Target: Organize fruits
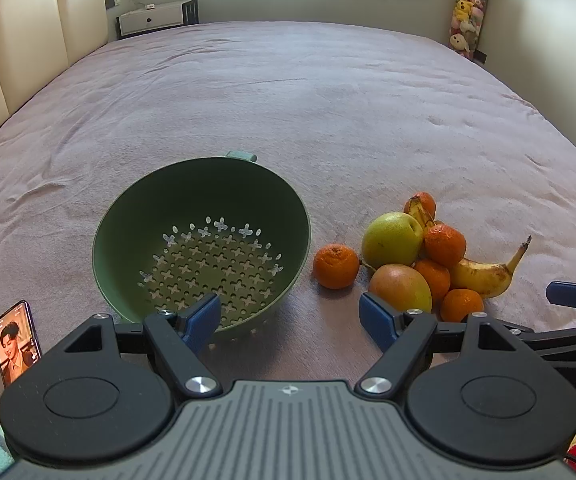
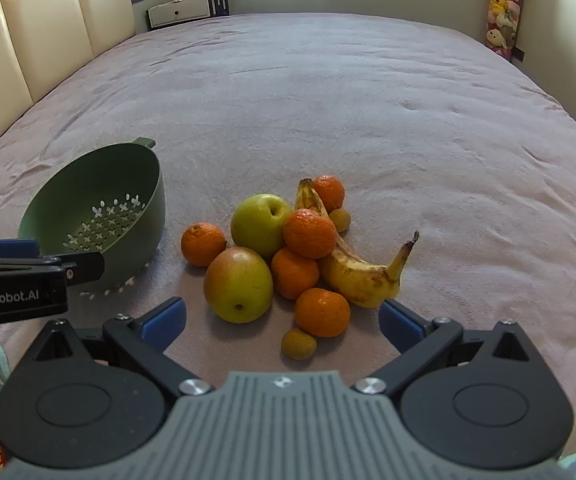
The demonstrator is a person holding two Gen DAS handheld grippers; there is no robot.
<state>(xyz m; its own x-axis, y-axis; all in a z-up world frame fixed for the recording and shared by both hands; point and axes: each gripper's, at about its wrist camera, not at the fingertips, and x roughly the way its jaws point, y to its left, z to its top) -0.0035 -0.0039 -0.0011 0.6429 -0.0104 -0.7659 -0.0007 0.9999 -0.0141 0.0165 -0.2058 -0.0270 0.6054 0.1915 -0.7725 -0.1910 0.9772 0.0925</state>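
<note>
Lettering "GenRobot.AI" marks the left gripper [image 2: 28,256] beside the green colander [image 2: 100,200].

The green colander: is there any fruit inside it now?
No fruit shows inside the green colander; only its perforated bottom is seen. The left tool's finger covers part of the near wall, so that strip cannot be checked.

each gripper [image 1: 289,318] [image 2: 282,320]: blue pads, black linkages, silver screws, ribbed grey body; white "genrobot.ai" lettering.

on the bed [image 2: 327,100], the colander [image 2: 100,196] lies left of the fruit pile [image 2: 284,248], tipped toward the cameras.
</note>
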